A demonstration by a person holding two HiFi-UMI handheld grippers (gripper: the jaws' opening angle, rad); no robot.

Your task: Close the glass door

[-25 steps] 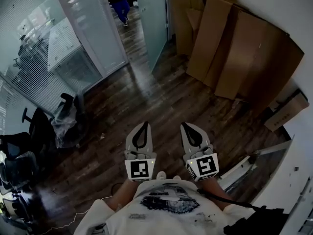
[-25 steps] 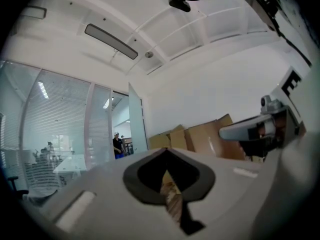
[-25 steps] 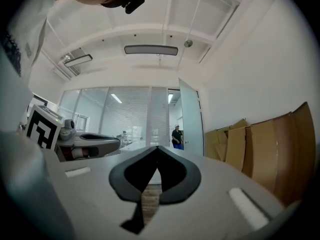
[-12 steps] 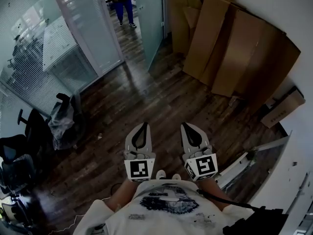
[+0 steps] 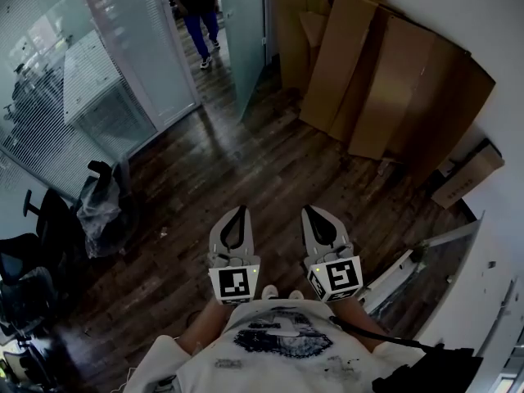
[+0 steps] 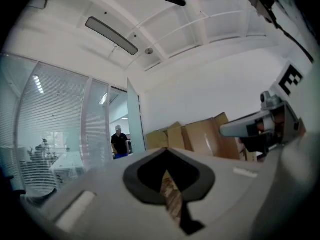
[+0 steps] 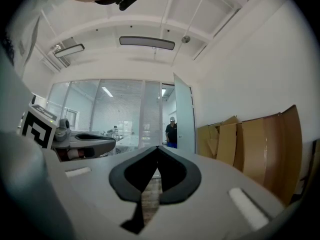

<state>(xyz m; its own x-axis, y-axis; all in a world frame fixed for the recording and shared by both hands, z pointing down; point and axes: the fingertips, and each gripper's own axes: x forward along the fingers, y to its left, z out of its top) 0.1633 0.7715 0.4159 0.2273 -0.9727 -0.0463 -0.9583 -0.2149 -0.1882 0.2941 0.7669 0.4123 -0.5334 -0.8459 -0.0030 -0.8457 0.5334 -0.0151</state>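
Note:
The frosted glass door (image 5: 246, 31) stands open at the far end of the room, swung in beside a doorway where a person (image 5: 196, 6) is standing. Both grippers are held side by side over the dark wood floor, far short of the door and pointing toward it. My left gripper (image 5: 238, 210) is shut with nothing in it, and so is my right gripper (image 5: 312, 210). In the left gripper view the door (image 6: 134, 119) shows beyond the shut left gripper (image 6: 166, 149). The right gripper view shows the door (image 7: 184, 116) ahead of the shut right gripper (image 7: 158, 148).
Large cardboard sheets (image 5: 385, 80) lean on the right wall, with a long box (image 5: 467, 174) and a metal frame (image 5: 417, 260) lower down. A glass partition with blinds (image 5: 74, 80) runs along the left. Office chairs (image 5: 37, 219) and a grey bag (image 5: 102, 211) stand by it.
The door, doorway and cardboard have drawn nearer in the head view as I moved forward. The person in the doorway has come closer. Both grippers stayed shut, side by side.

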